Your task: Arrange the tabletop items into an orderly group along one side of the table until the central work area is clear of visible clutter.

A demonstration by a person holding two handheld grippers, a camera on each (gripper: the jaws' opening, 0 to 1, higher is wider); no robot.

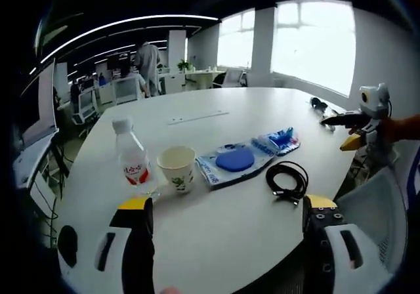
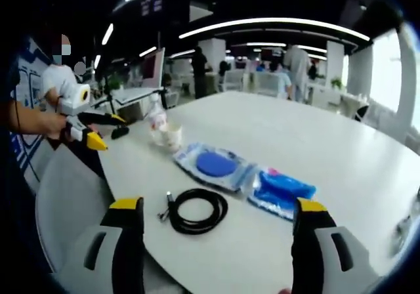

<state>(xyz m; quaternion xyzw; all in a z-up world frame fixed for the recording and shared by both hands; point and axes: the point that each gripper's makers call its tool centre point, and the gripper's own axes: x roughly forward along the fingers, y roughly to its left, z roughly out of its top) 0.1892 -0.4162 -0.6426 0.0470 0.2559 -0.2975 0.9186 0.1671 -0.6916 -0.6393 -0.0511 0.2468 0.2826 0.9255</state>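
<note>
— Nearest the right gripper (image 2: 220,218), between its spread, empty jaws, lies the coiled black cable (image 2: 194,210).

— And the left gripper (image 1: 228,216)?

— Also released; the cable (image 1: 287,181) sits toward its right jaw, bottle (image 1: 132,157) and paper cup (image 1: 177,168) toward its left.

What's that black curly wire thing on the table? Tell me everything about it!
The black cable is a thin cord wound into a loose round coil, rubbery-looking, lying flat on the white table near its edge. A short end with a small plug sticks out of the coil on one side. It sits by itself, just in front of the clear packet with the blue disc, apparently not touching it. In the left gripper view it lies ahead of that tool's right jaw. Neither tool touches it.
</note>
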